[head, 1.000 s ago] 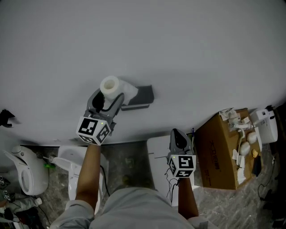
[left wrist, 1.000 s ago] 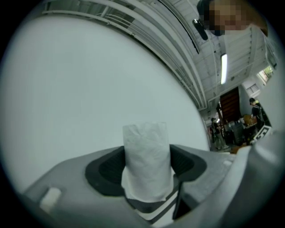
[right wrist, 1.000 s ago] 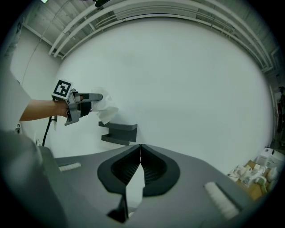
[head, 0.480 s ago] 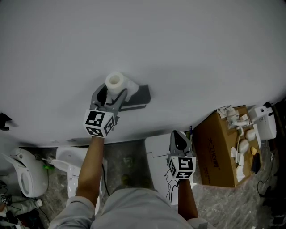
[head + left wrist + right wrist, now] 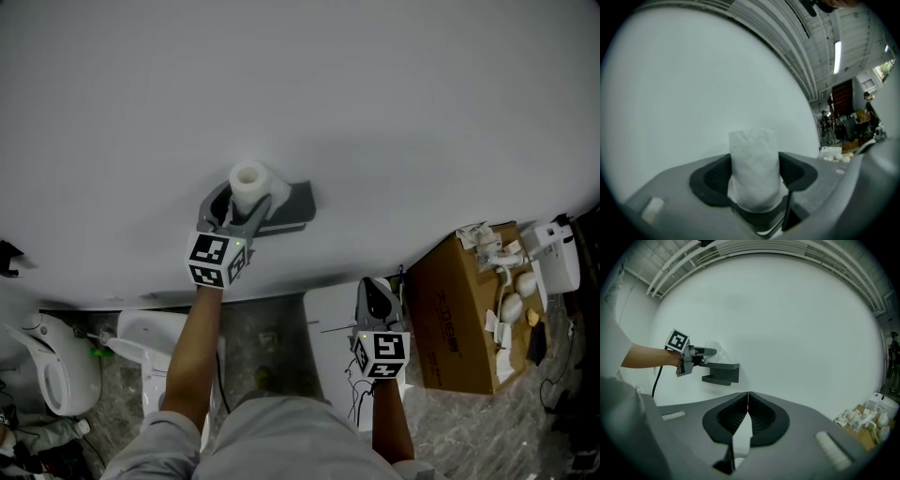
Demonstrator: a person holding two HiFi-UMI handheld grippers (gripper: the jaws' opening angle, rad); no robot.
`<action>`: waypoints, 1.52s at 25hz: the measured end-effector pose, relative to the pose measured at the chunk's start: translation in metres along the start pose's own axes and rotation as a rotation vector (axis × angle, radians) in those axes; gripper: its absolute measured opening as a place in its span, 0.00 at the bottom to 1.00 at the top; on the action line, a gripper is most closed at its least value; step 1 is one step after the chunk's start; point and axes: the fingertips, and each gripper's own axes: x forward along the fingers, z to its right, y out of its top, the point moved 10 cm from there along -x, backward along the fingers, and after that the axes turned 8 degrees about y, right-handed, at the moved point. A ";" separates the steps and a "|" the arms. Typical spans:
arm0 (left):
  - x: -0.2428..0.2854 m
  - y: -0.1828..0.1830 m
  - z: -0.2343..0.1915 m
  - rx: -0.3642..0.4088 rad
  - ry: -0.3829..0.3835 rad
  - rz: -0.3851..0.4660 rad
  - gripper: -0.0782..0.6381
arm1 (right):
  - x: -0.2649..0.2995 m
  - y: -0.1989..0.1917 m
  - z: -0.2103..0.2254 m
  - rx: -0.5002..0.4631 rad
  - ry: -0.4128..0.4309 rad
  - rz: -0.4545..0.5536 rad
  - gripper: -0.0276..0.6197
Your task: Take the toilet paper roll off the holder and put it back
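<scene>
My left gripper (image 5: pixel 242 199) is shut on the white toilet paper roll (image 5: pixel 249 184), its dark pads pressing both sides of the roll (image 5: pixel 754 164). It holds the roll against the white wall, right at the left end of the grey wall holder (image 5: pixel 286 206). In the right gripper view the holder (image 5: pixel 722 373) juts from the wall with the left gripper (image 5: pixel 707 352) at its left end. My right gripper (image 5: pixel 376 292) hangs lower and to the right, away from the holder. Its jaws meet tip to tip with nothing between them (image 5: pixel 746 395).
A cardboard box (image 5: pixel 464 319) with small items on top stands at the lower right. A white toilet (image 5: pixel 52 361) is at the lower left, and a white appliance (image 5: pixel 333 347) sits below the right gripper. The wall (image 5: pixel 394 112) around the holder is plain white.
My left gripper has carried the roll to the right and slightly up, closer to the holder's left end. The right gripper has stayed where it was.
</scene>
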 end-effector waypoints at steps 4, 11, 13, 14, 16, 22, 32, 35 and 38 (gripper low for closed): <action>0.004 -0.001 -0.001 -0.008 -0.003 0.008 0.53 | 0.001 -0.002 0.002 0.005 -0.004 -0.004 0.05; 0.004 -0.004 -0.003 -0.005 -0.013 0.023 0.54 | 0.004 -0.003 0.001 0.006 -0.009 -0.005 0.05; 0.004 -0.004 -0.002 -0.005 -0.017 0.019 0.54 | 0.005 -0.003 0.001 0.005 -0.008 -0.004 0.05; 0.005 -0.004 -0.002 -0.007 -0.020 0.018 0.55 | 0.005 -0.003 0.001 0.004 -0.007 -0.004 0.05; 0.003 -0.003 -0.002 -0.012 -0.024 0.018 0.59 | 0.004 -0.002 0.001 0.002 -0.006 -0.003 0.05; -0.009 0.003 -0.004 0.003 -0.012 0.028 0.61 | -0.001 -0.001 -0.003 -0.002 -0.006 -0.002 0.05; -0.060 0.018 -0.009 -0.018 0.032 0.058 0.57 | -0.007 0.006 -0.015 -0.005 0.020 0.029 0.05; -0.075 0.022 -0.009 0.005 0.044 0.058 0.56 | -0.007 0.008 -0.020 -0.007 0.031 0.031 0.05; -0.092 0.024 -0.008 0.024 0.055 0.059 0.53 | -0.006 0.010 -0.026 -0.012 0.045 0.034 0.05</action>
